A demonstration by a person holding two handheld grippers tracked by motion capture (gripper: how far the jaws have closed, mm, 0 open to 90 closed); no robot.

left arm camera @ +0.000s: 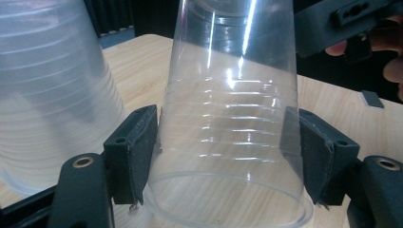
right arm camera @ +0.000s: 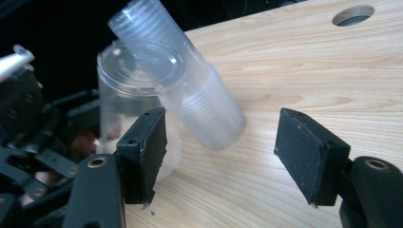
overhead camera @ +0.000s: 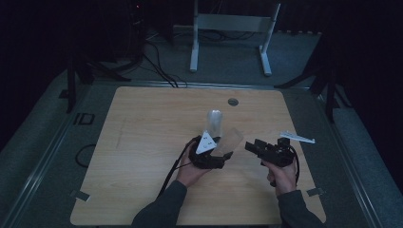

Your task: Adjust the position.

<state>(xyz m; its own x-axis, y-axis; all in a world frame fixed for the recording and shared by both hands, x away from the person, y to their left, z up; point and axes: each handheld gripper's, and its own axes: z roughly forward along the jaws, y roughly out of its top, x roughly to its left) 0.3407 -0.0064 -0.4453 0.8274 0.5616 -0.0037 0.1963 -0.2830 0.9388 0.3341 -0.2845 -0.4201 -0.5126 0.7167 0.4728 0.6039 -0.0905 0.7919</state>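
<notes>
Two clear plastic cups matter here: a single cup [left arm camera: 233, 123] clamped between the jaws of the left gripper [overhead camera: 223, 154], held just above the desk [overhead camera: 142, 142], and a nested stack of cups [right arm camera: 199, 95] beside it. The right gripper [right arm camera: 221, 156] faces them with jaws parted around nothing (no earlier state can be read). Thin walls could buckle if the left squeeze tightens, and the stack, which looks tilted, might tip if the right gripper nudges it.

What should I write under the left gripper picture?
Left gripper squeezes a clear plastic cup beside a cup stack.
</notes>
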